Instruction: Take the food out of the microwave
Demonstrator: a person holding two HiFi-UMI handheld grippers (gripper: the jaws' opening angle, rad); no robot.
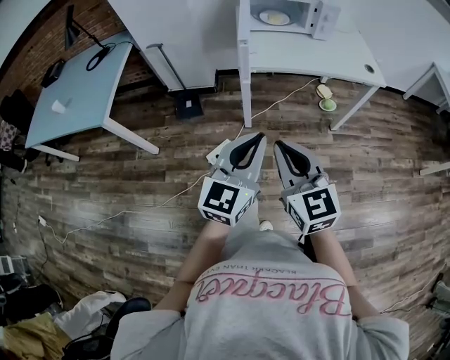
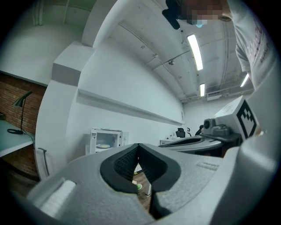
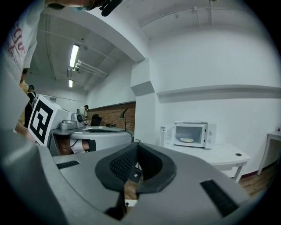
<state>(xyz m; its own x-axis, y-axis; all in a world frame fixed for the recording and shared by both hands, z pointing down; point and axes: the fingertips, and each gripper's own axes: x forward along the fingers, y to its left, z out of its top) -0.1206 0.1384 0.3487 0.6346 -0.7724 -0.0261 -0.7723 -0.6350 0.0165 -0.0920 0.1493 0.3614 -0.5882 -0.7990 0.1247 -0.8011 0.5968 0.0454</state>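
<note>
A white microwave [image 1: 288, 13] stands with its door open on a white table [image 1: 309, 56] at the far end of the room. Inside it lies a plate of pale food [image 1: 274, 17]. The same microwave [image 2: 105, 140] and plate [image 2: 103, 146] show small in the left gripper view, and the microwave [image 3: 191, 134] and plate [image 3: 186, 140] also appear in the right gripper view. My left gripper [image 1: 256, 136] and right gripper [image 1: 278, 145] are held side by side over the wooden floor, well short of the table. Both point toward it. Both are shut with nothing in them, left [image 2: 138, 145] and right [image 3: 137, 144] alike.
A pale blue desk [image 1: 77, 91] with a black lamp stands at the left. White cables and a dark box [image 1: 188, 107] lie on the floor. A small green dish [image 1: 328, 105] sits by a table leg. Bags and clothes [image 1: 84, 323] are piled at lower left.
</note>
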